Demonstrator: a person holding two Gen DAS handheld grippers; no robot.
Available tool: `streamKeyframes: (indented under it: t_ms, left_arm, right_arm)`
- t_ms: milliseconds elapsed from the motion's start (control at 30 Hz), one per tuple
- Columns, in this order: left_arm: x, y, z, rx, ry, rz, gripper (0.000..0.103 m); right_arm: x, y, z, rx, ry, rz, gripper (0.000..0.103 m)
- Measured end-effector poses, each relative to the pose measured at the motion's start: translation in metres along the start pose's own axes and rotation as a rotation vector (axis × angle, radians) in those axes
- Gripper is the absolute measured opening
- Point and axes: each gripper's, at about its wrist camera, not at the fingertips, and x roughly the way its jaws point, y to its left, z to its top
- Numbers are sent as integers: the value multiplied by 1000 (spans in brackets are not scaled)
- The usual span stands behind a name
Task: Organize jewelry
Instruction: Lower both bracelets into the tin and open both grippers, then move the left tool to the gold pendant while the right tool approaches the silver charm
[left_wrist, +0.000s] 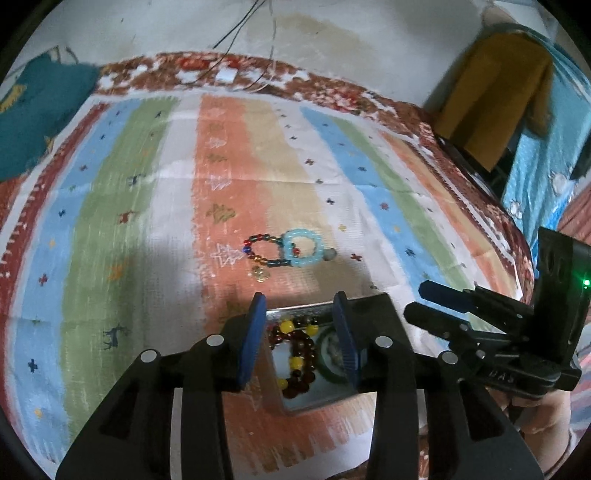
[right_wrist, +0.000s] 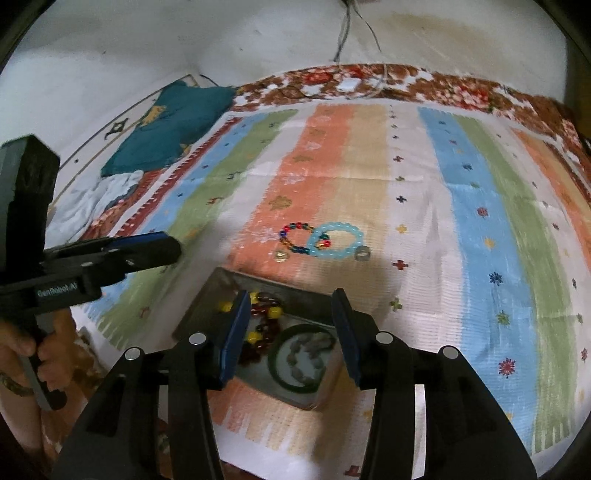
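On the striped rug (right_wrist: 461, 206), just past the metal tray (right_wrist: 207, 295): two bead bracelets left out, a multicoloured one (right_wrist: 295, 238) and a pale blue one (right_wrist: 338, 240), overlapping where they meet. Small gold charm (right_wrist: 280, 255) hanging off the first, greyish ring-shaped charm (right_wrist: 362, 253) touching the far side of the blue one.

Already in the tray: dark red bracelet with yellow beads (right_wrist: 264, 325), green bangle (right_wrist: 295, 376), grey bead strand (right_wrist: 308, 350) curled inside it.

Handling guess: very light, floppy, probably on elastic, so no stiffness to count on. Round glossy beads likely to roll or squirt out of flat pads. Best bet looks like pinching across the strand on the open outer side of the blue loop, clear of the overlap, otherwise both may lift together. Charms probably dangle and snag.

Tongs: left gripper (left_wrist: 301, 332) partly open, hanging over the tray, nothing between the blue pads, touching nothing as far as visible. Right gripper (right_wrist: 291, 332) same story, roughly half open, empty, above the tray and short of the loose bracelets.
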Motion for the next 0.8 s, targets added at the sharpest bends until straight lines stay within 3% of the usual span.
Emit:
streamKeyframes:
  t_ms: [367, 800]
  left_arm:
    - [46, 21, 18, -34, 122, -7, 47]
    - [90, 28, 29, -34, 223, -18, 48]
  right_arm:
    - [28, -51, 21, 161, 37, 10, 46]
    - [74, -63, 39, 145, 131, 6, 46]
